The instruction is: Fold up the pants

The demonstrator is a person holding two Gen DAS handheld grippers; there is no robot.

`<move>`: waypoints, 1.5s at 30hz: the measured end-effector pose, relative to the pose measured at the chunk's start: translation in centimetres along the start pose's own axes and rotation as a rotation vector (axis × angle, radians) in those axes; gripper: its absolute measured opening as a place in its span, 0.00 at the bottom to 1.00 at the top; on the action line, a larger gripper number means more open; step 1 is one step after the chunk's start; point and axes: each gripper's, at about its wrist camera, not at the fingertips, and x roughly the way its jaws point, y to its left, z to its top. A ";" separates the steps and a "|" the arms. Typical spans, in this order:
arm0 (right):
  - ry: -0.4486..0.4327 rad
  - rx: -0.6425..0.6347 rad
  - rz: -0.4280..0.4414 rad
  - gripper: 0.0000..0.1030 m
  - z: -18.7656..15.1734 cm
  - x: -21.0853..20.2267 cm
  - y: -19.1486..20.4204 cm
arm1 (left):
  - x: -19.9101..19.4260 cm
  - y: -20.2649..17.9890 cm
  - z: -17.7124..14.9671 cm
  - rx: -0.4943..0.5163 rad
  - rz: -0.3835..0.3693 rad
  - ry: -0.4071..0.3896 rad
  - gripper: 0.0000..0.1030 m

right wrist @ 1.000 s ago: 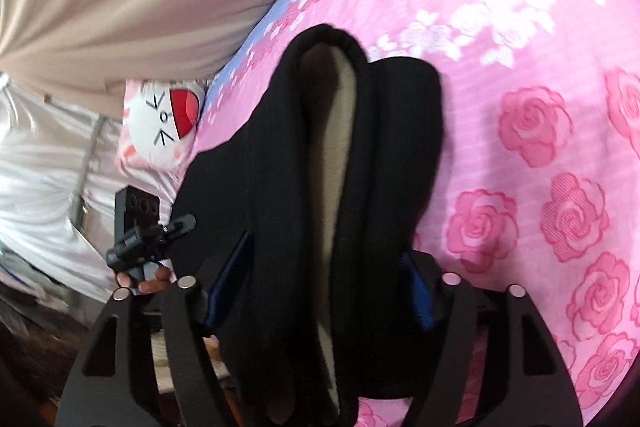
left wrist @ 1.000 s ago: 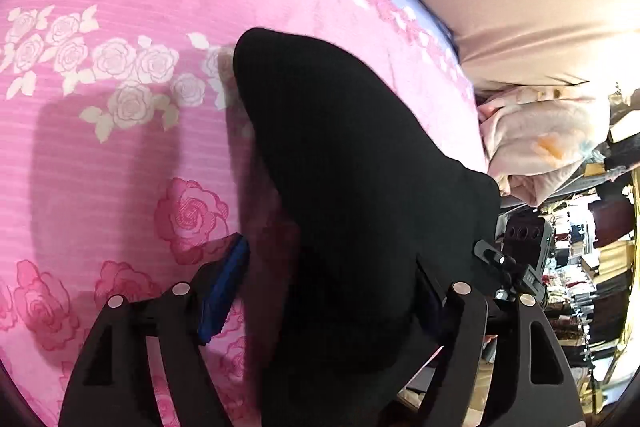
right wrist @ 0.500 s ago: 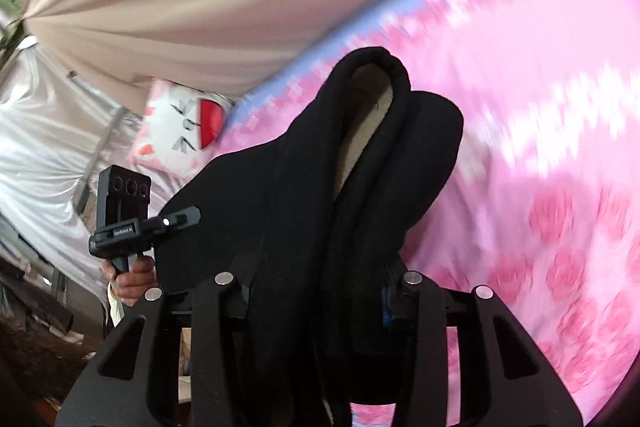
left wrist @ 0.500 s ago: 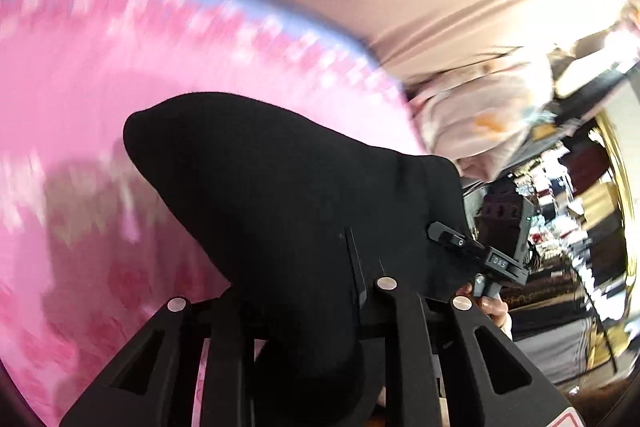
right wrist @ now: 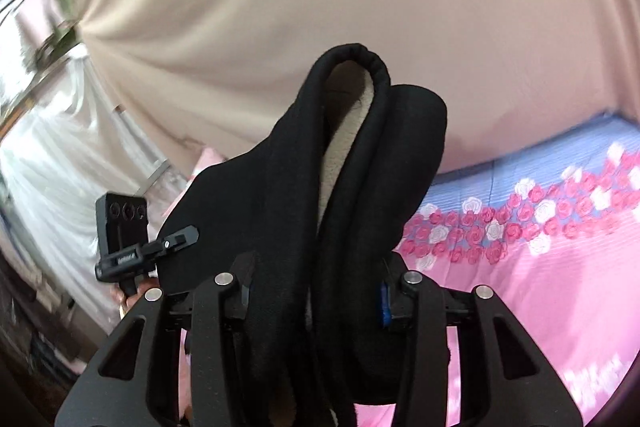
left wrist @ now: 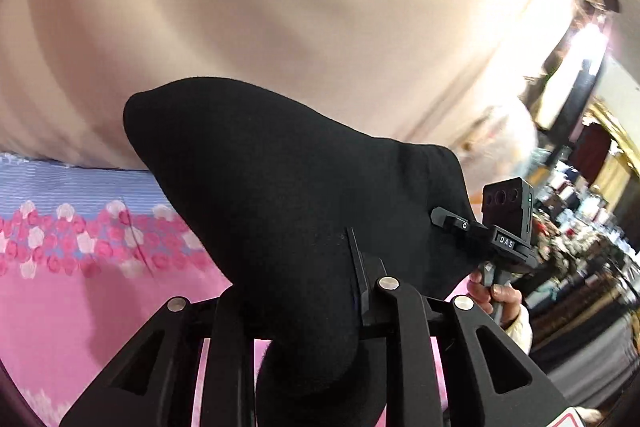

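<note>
Both tools are clamped on the black pants (left wrist: 280,195), which rise ahead of the jaws and hang clear of the pink floral bed (left wrist: 80,307) below. The left tool (left wrist: 304,311) has just squeezed nearly closed on 1 thin bunch of cloth; the right tool (right wrist: 316,291) has narrowed too, pinching a thicker fold showing cream lining. The hanging legs fall behind the tools, so probably unevenly. The thin left bite could slip under the cloth's weight, and mismatched heights would lay the fold down skewed.
</note>
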 end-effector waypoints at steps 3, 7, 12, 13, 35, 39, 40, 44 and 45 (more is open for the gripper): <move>0.057 0.082 -0.037 0.39 -0.8 5.7 -6.0 | 5.4 5.0 -0.6 -0.019 0.054 0.038 0.18; 0.134 0.182 -0.079 0.39 -3.5 11.1 -12.6 | 12.3 11.9 -2.7 -0.119 0.096 0.126 0.18; 0.149 0.267 -0.044 0.42 -6.2 13.2 -17.7 | 16.1 18.8 -6.8 -0.259 0.086 0.167 0.39; 0.152 0.268 -0.035 0.43 -6.1 13.1 -17.7 | 16.0 19.9 -7.4 -0.300 0.099 0.166 0.64; 0.077 0.017 -0.327 0.00 -4.6 15.2 -13.4 | 17.3 12.9 -5.5 -0.241 0.310 0.001 0.67; 0.084 0.115 -0.311 0.00 -3.2 13.0 -16.4 | 12.5 13.2 -5.3 -0.219 0.308 -0.070 0.59; 0.101 0.079 -0.325 0.00 -3.0 13.0 -15.5 | 9.9 13.1 -5.0 -0.197 0.350 -0.140 0.68; 0.034 -0.014 -0.279 0.06 -3.3 11.6 -10.7 | 4.8 13.9 -4.9 -0.174 0.735 -0.287 0.86; 0.028 -0.034 -0.274 0.06 -3.5 11.7 -9.7 | 4.8 14.6 -4.9 -0.171 0.823 -0.267 0.86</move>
